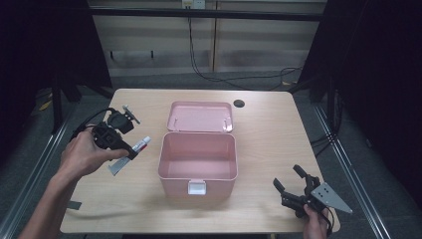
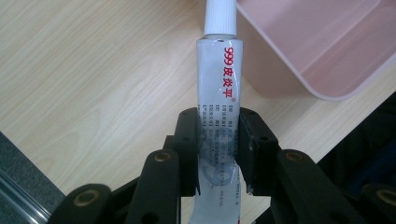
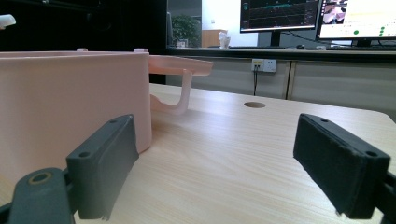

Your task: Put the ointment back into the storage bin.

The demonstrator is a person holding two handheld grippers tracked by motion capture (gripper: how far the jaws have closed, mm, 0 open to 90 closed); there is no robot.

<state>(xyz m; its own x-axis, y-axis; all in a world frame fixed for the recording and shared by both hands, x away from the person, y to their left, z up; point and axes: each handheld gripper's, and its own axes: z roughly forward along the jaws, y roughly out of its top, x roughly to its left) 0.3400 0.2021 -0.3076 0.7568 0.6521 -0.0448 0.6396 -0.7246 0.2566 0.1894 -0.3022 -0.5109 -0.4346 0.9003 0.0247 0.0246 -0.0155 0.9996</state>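
Two grippers at one table (image 1: pixel 259 119): the left gripper (image 1: pixel 130 152) clamps a white tube (image 1: pixel 133 152) just left of the open pink box (image 1: pixel 197 154) — the right gripper (image 1: pixel 291 184), jaws spread empty, near the front-right edge.

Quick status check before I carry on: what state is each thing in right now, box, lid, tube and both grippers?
Pink box: open, upright on the table, inside looks empty.
Lid: swung back behind the box, lying flat.
Tube: white cap on, clamped at its lower part, beside the box.
Left gripper: shut on the tube.
Right gripper: open, nothing between its jaws, right of the box.
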